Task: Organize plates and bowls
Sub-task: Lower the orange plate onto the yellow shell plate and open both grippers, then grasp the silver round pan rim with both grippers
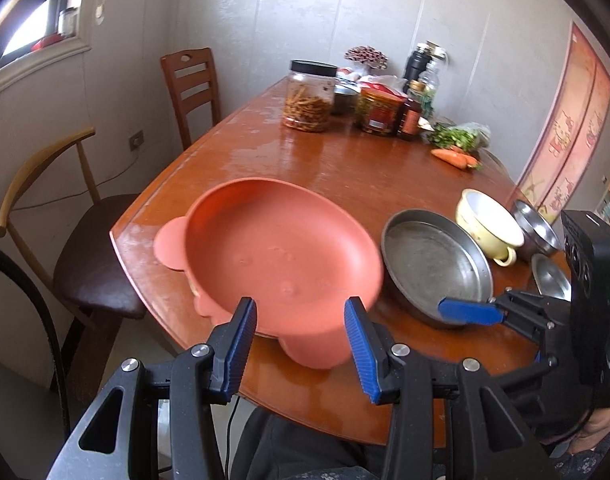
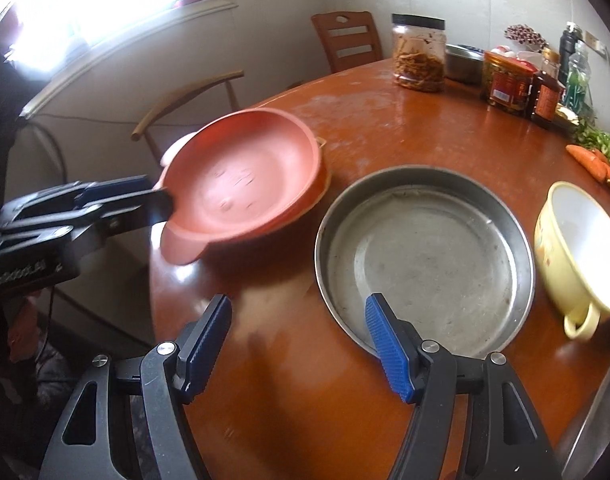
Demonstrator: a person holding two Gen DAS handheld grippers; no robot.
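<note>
Terracotta-pink plate (image 1: 281,248) pinched at its near rim by left tool (image 1: 301,320), seen edge-on from the right wrist with the pads clamped on the lip; tilted, near side lifted off the surface (image 1: 345,168), far side over a second, orange dish (image 2: 323,176) peeking out underneath. Possibly being set on it or lifted away from it; cannot tell which.

Right tool (image 2: 297,340) parted, nothing between the pads, hanging over the near edge of the steel pan (image 2: 425,248), one finger above its rim, not touching as far as can be judged.

Still loose and unsorted: steel pan just right of the pink plate; yellow cup-bowl (image 1: 489,220) tipped against the pan's far side; two small steel bowls (image 1: 535,228) beyond it, near the right edge. Jars (image 1: 309,96), bottles and carrots (image 1: 453,158) at the far end, well apart, no part of the job.

Judged early: at most one pairing of plates in hand, bowls untouched, no stack of steel pieces yet. Left to do, likely: settle the pink plate, then gather pan and bowls.
</note>
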